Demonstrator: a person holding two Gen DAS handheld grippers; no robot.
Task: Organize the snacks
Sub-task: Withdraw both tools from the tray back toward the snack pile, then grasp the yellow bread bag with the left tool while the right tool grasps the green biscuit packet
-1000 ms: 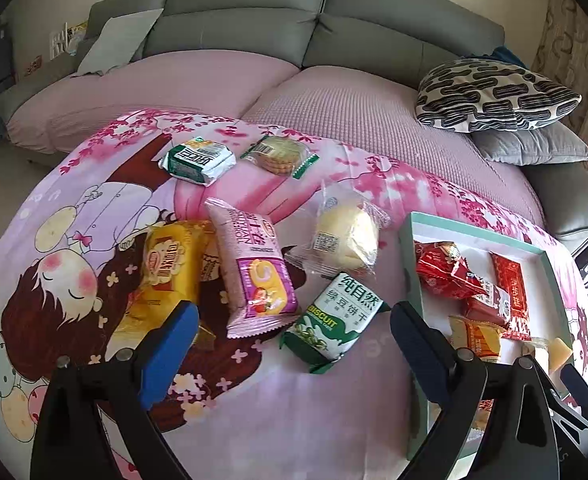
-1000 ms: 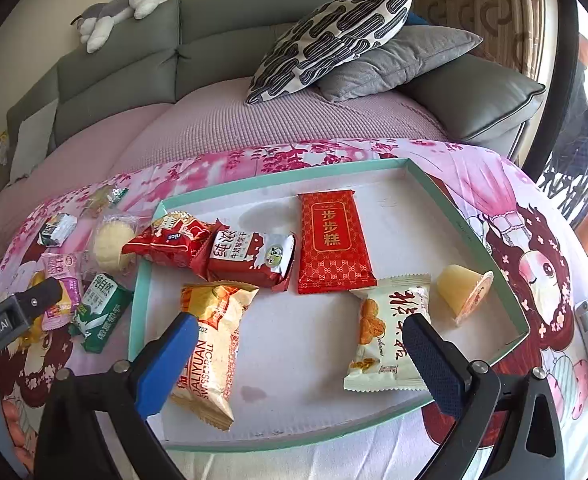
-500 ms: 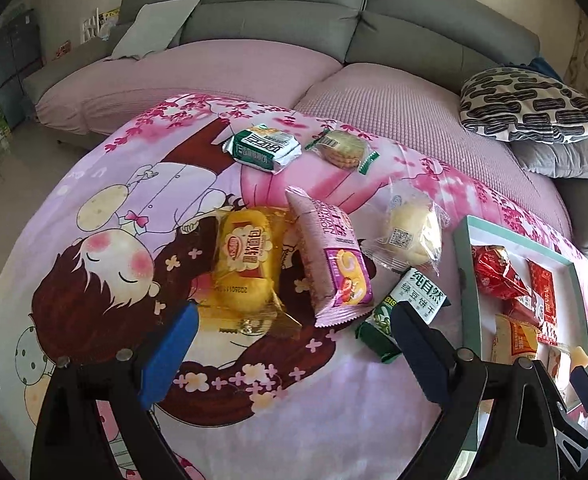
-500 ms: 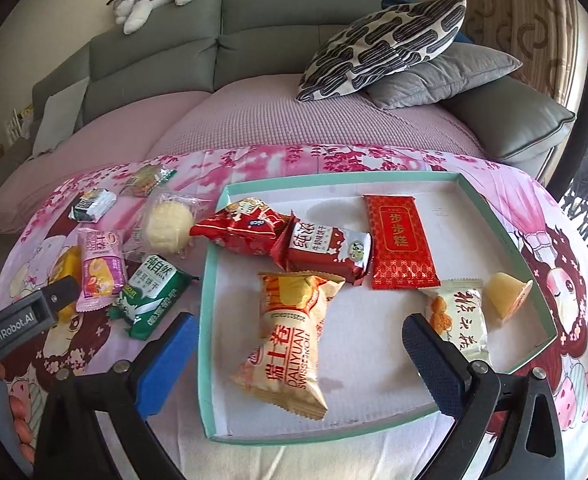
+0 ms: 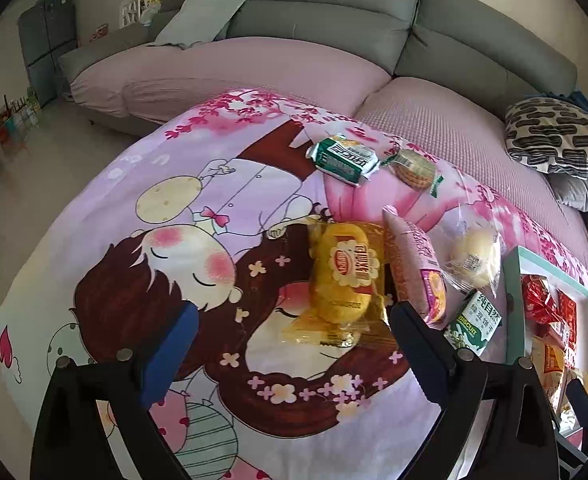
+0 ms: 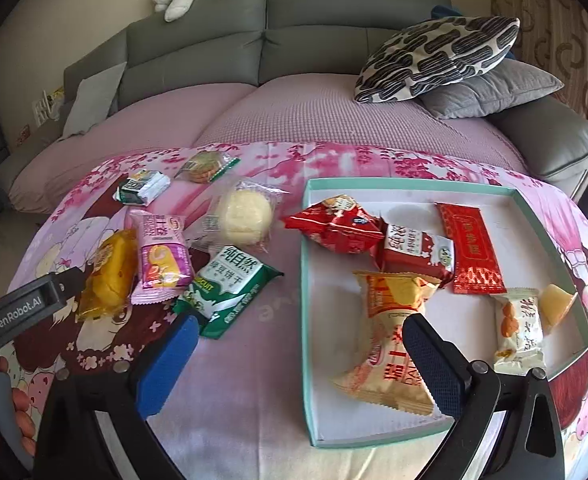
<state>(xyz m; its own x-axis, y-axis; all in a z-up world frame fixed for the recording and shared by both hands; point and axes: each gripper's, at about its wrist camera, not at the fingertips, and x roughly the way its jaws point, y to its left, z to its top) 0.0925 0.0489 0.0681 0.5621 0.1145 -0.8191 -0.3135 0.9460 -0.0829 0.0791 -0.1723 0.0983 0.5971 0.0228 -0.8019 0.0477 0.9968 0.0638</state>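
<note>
Left gripper (image 5: 294, 340): jaws spread wide, nothing held. The yellow cake packet (image 5: 343, 276) lies on the cartoon cloth (image 5: 134, 240) just ahead of the jaw gap, nearer the right-hand finger. The pink wafer packet (image 5: 415, 264) lies just beyond that finger's tip, touching the yellow packet's side. The green biscuit packet (image 5: 475, 322) lies outside that finger.

Right gripper (image 6: 297, 350): jaws spread wide, empty, straddling the near left wall of the teal tray (image 6: 307, 320). The orange packet (image 6: 389, 336) in the tray sits partly behind the right-hand finger; contact cannot be confirmed.

Hazards:
- Closing the left jaws off-centre may pinch the pink packet together with the yellow one.
- The crinkled wrapper may slip, or the soft cake may crush under excess force.
- Lowering the right gripper may strike the tray wall.
</note>
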